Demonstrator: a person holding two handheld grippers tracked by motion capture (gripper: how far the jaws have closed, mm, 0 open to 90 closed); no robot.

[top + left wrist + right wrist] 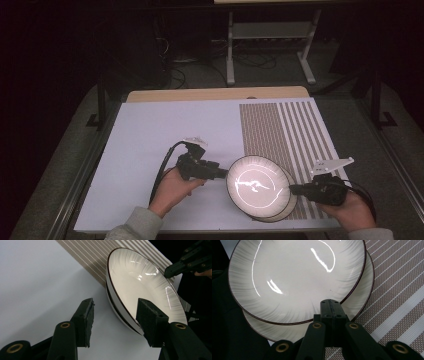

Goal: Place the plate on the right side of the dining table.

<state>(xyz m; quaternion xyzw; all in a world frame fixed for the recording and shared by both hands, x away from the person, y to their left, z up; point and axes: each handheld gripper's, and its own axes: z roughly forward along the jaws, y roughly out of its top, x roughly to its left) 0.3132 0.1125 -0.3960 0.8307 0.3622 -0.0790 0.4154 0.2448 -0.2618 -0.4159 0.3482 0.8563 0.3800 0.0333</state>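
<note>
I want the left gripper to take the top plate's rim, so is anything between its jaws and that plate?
Nothing visible is. The left gripper has its jaws open, right beside the top plate, with bare mat under them. The right gripper is shut at the opposite rim.

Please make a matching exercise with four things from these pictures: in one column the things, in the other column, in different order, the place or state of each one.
1. top plate
2. bottom plate
3. left gripper
4. right gripper

a. jaws shut, at the plates' rim
b. lies on the striped mat, under another
c. jaws open, beside the plates
d. white with dark rim, stacked uppermost

Pairs: 1-d, 2-b, 3-c, 4-a
</note>
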